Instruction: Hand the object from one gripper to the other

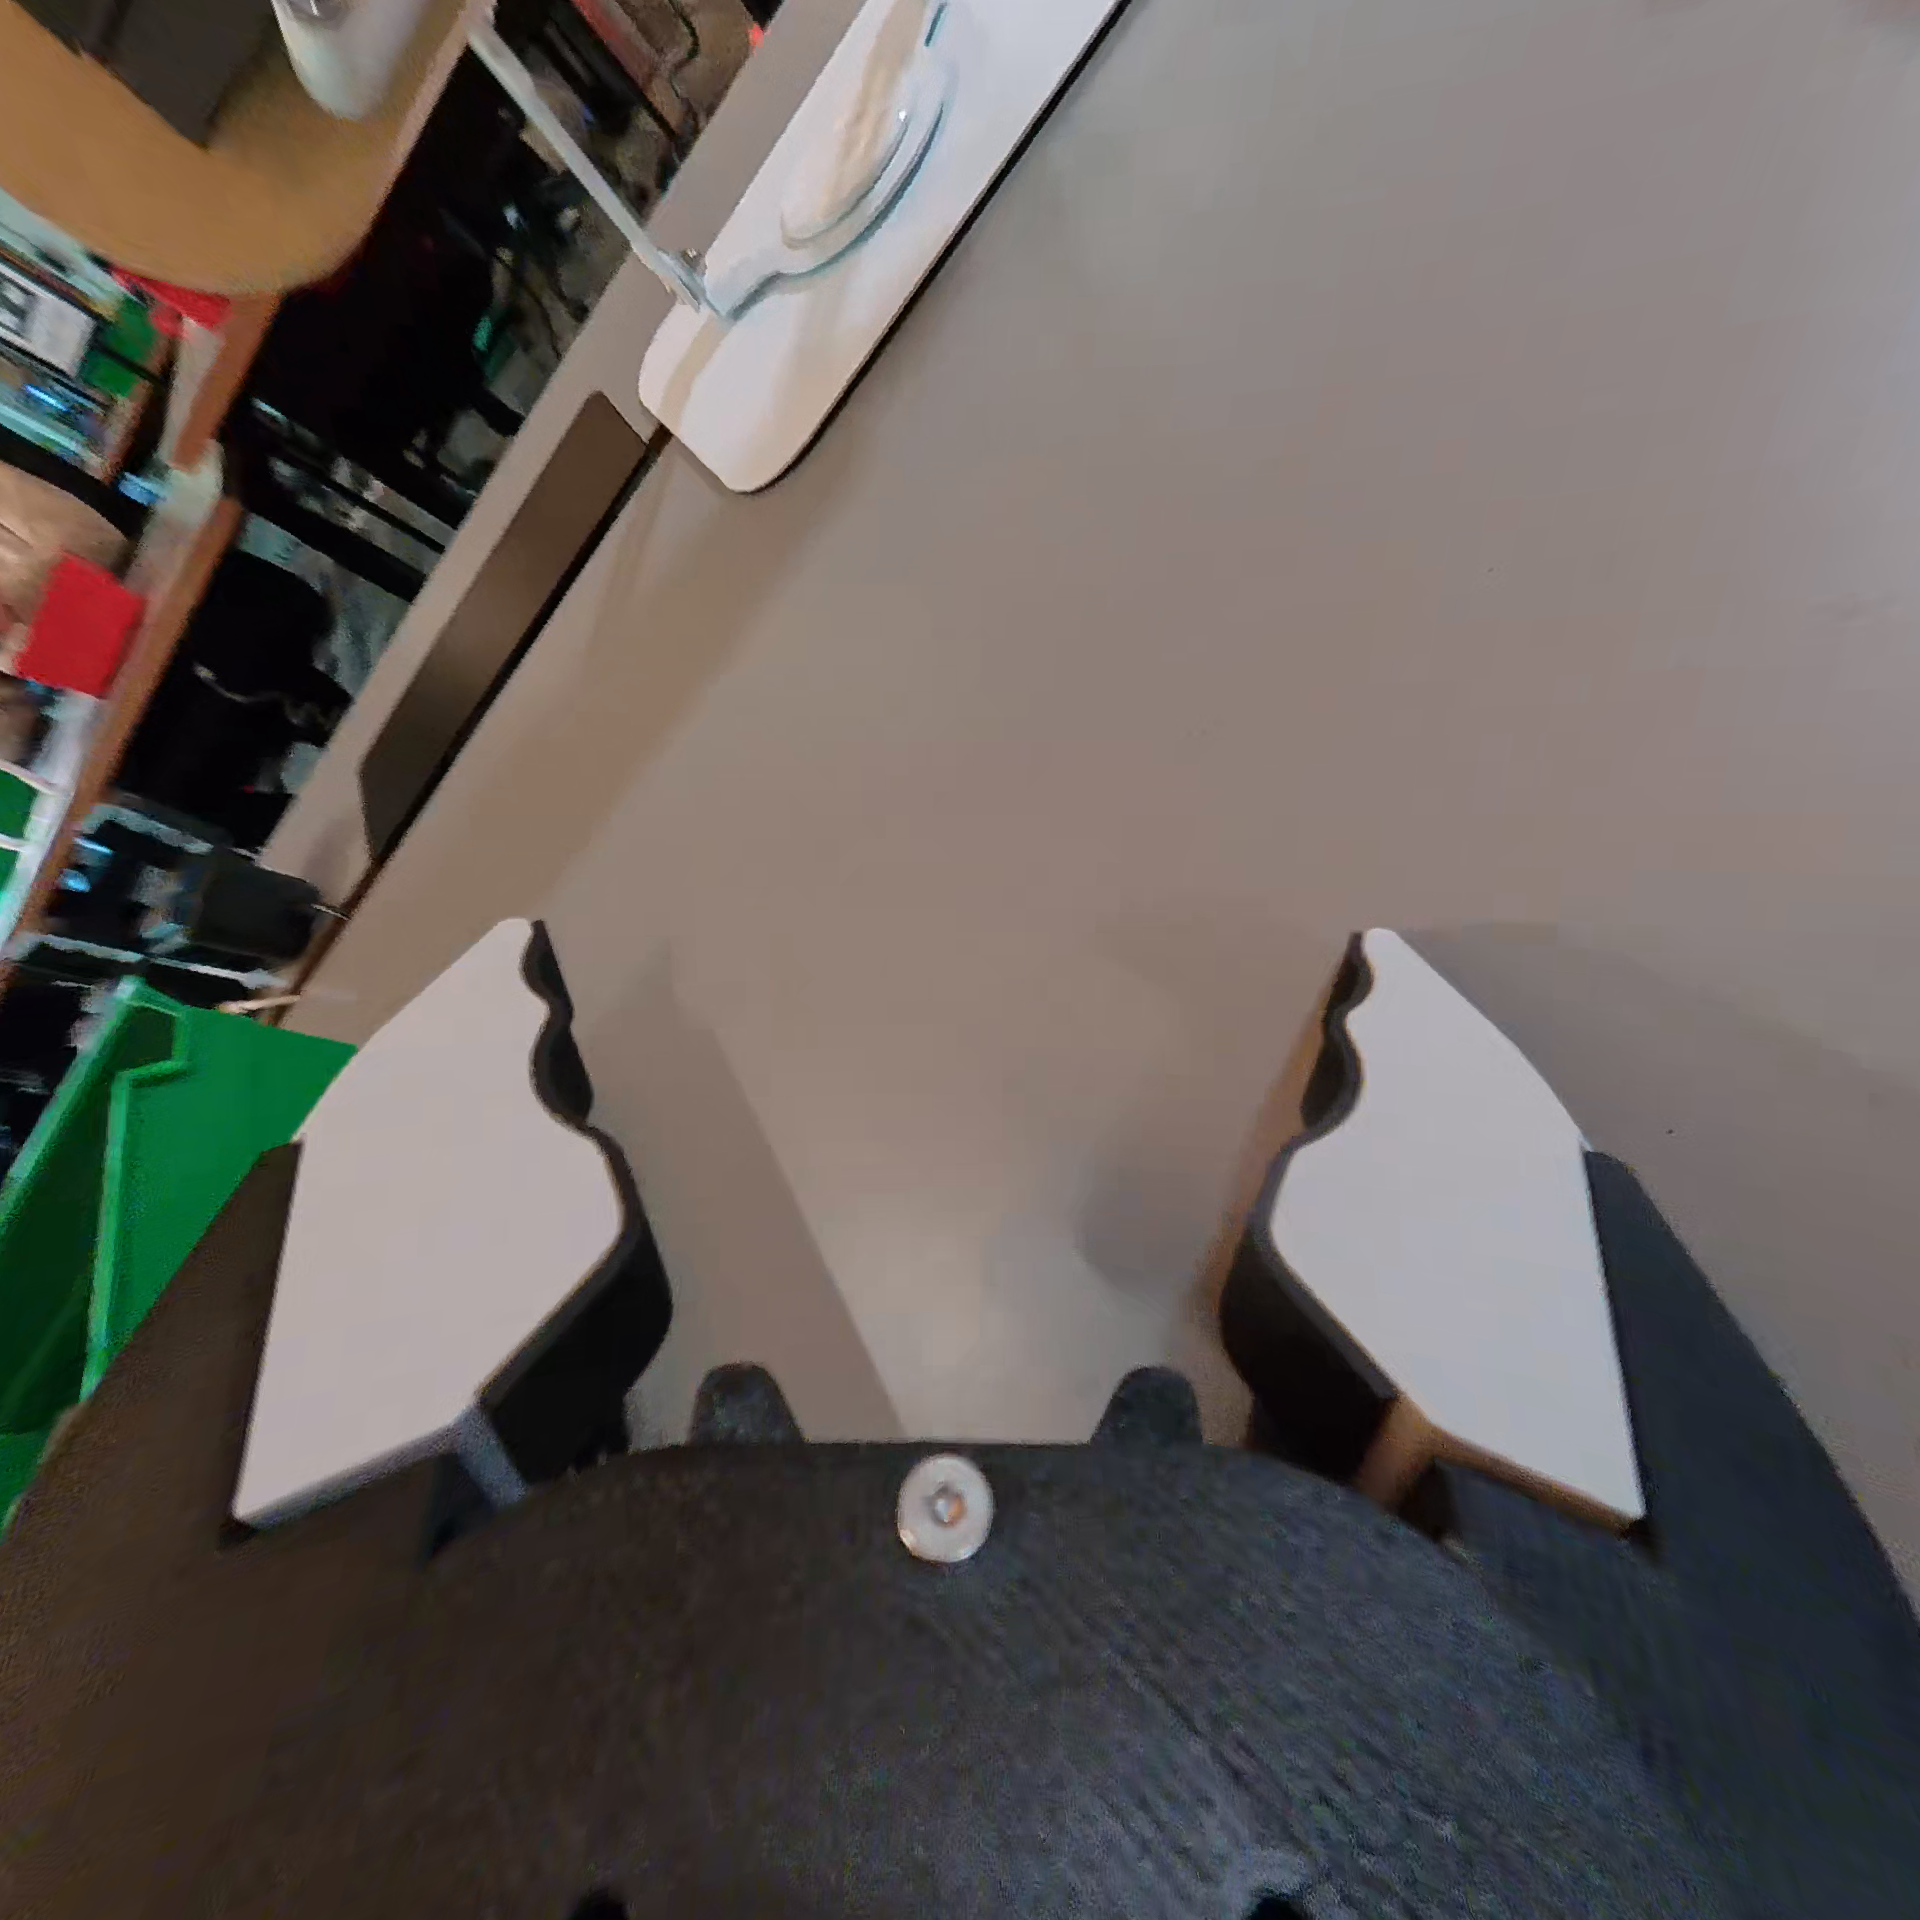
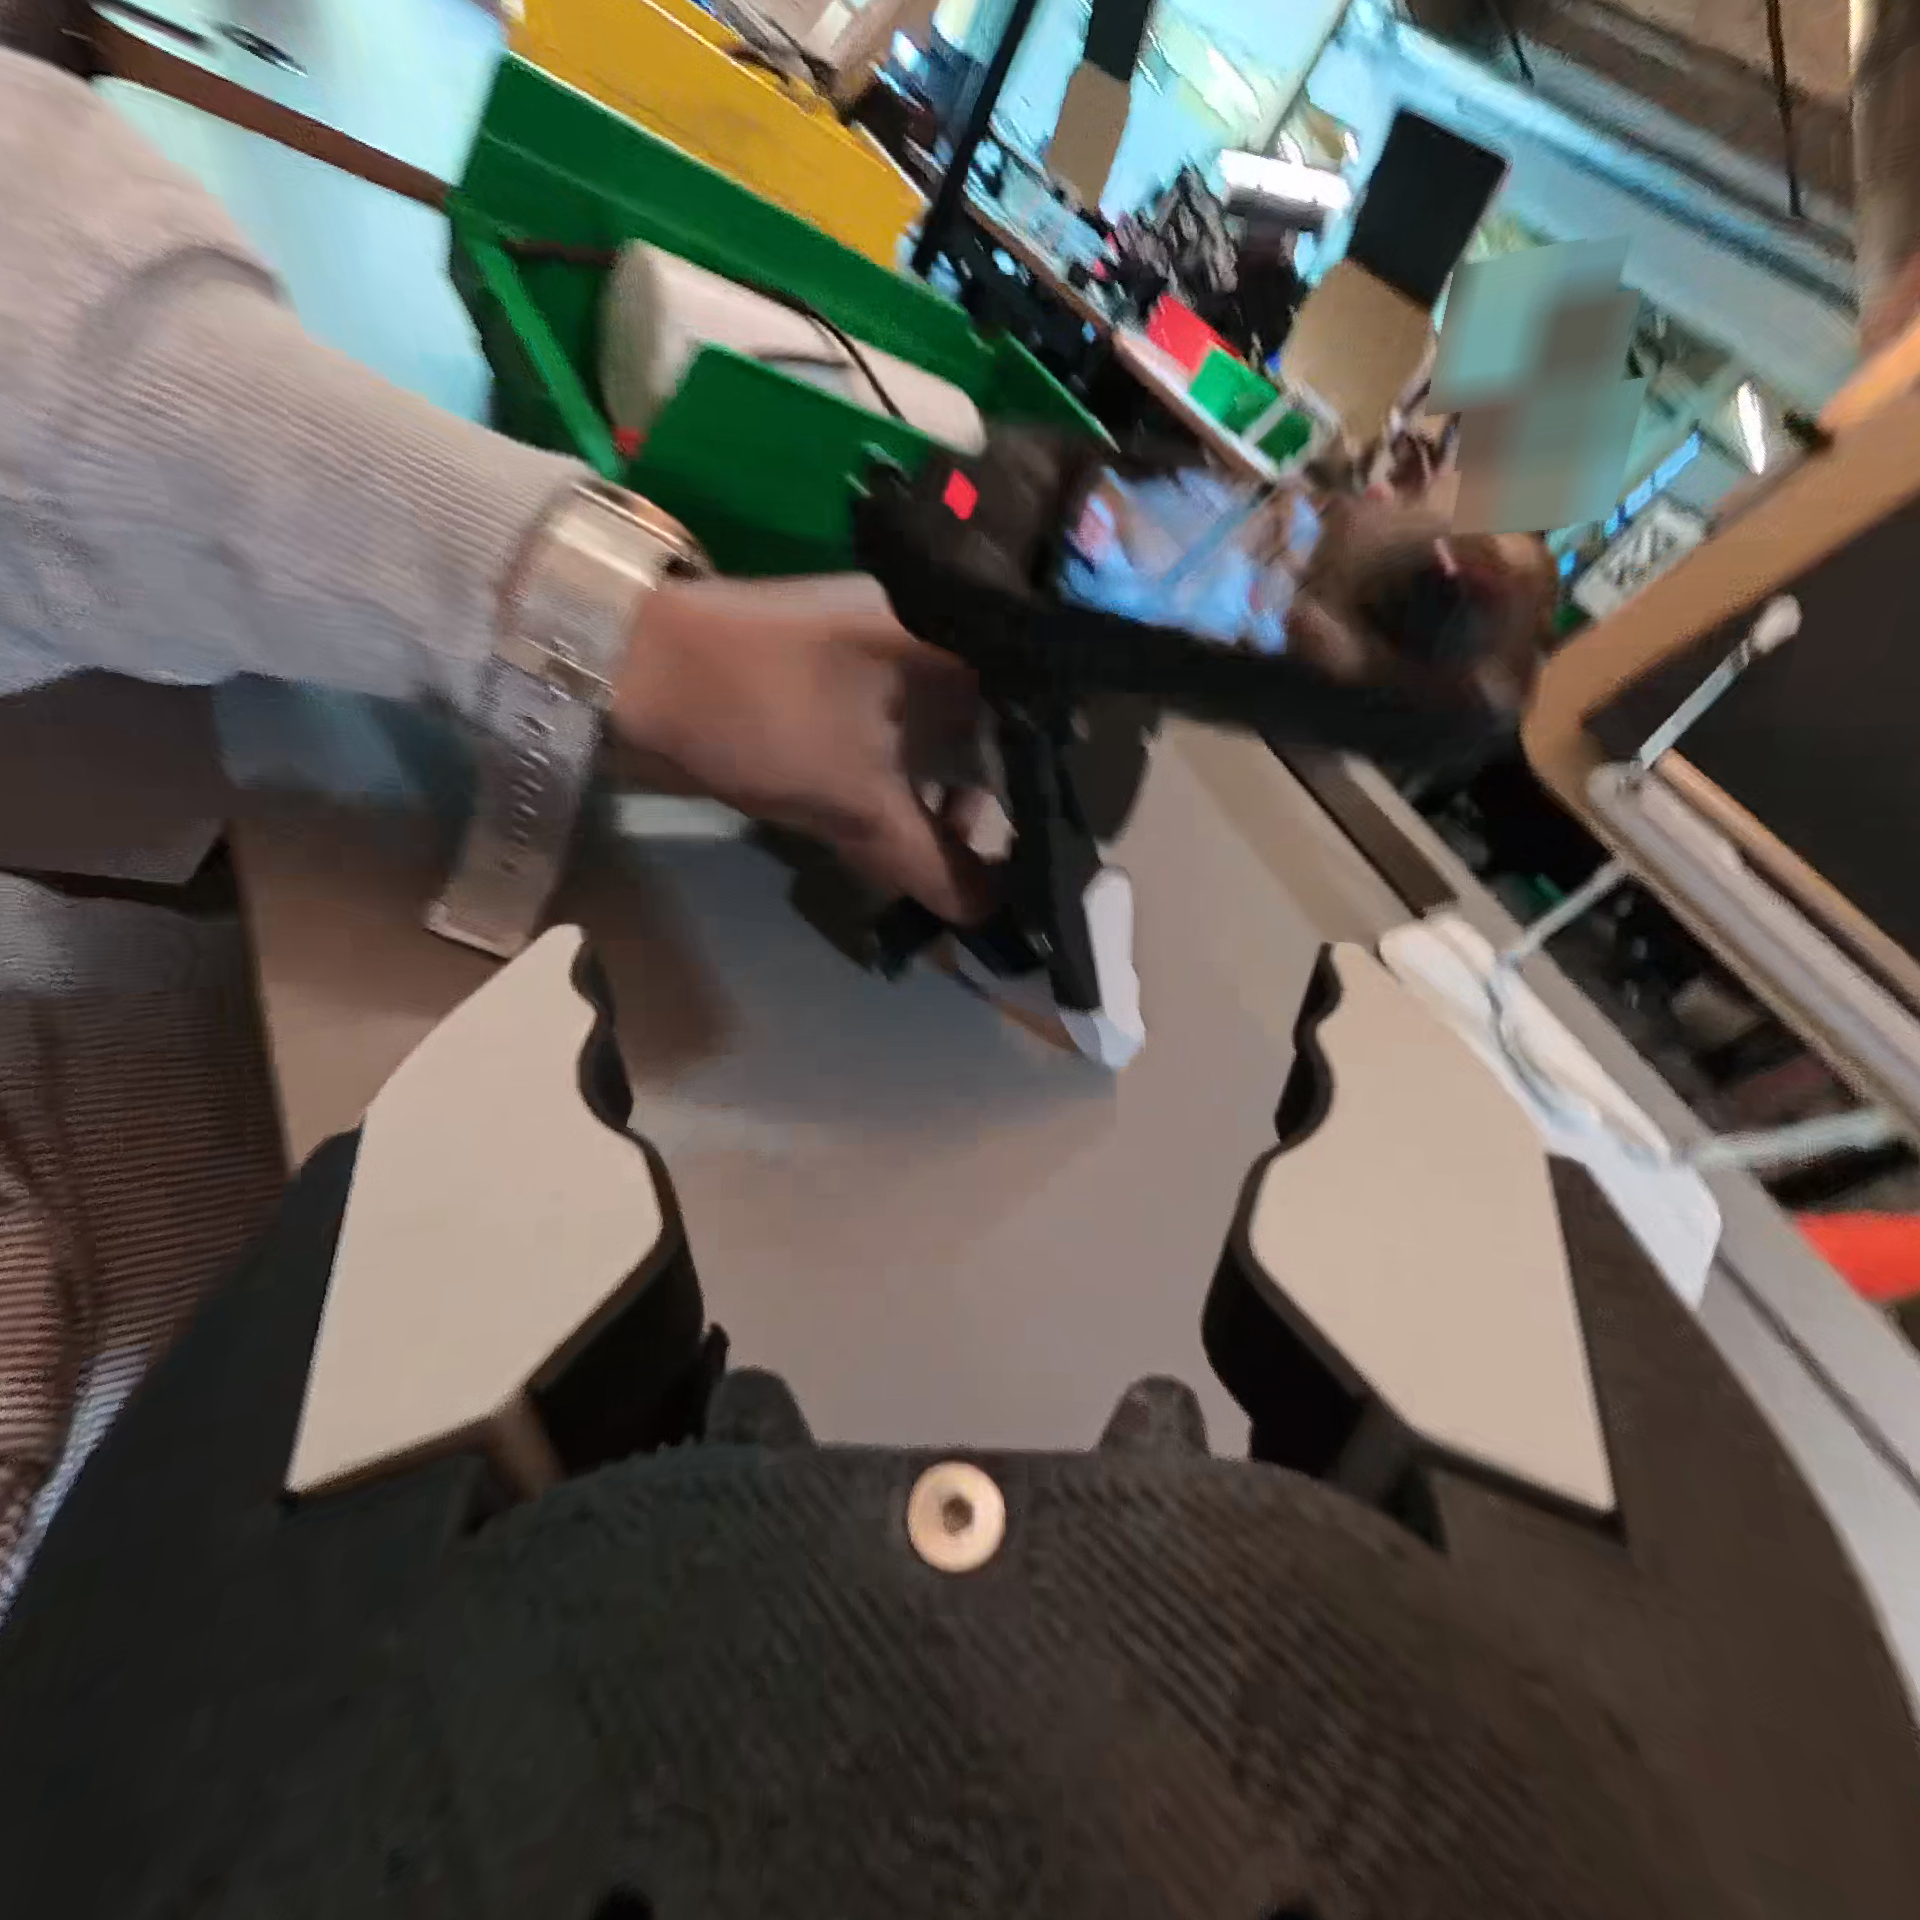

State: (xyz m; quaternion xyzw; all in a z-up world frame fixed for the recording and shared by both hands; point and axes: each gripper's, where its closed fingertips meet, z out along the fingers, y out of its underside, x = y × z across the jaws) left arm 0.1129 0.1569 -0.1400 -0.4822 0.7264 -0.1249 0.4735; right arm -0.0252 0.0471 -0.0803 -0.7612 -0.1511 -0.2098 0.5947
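My left gripper (image 1: 945,940) is open and empty, low over a bare grey table (image 1: 1247,623). My right gripper (image 2: 956,948) is open and empty above the same table (image 2: 935,1247). A clear glass piece (image 1: 883,145) with a metal part (image 1: 686,272) lies on a white board (image 1: 790,395) at the table's far left edge, well ahead of the left gripper. The right wrist view shows the board (image 2: 1662,1216) to the right of my right finger, with the glass piece (image 2: 1507,1023) blurred. It also shows the left gripper (image 2: 1081,1023), held by a hand (image 2: 790,717), pointing down at the table.
A green crate (image 1: 125,1195) stands off the table's left edge and shows behind the hand in the right wrist view (image 2: 727,249). A wooden-framed shelf (image 2: 1714,623) rises beyond the table's edge. A dark slot (image 1: 499,644) runs along that edge. Shelves with clutter fill the background.
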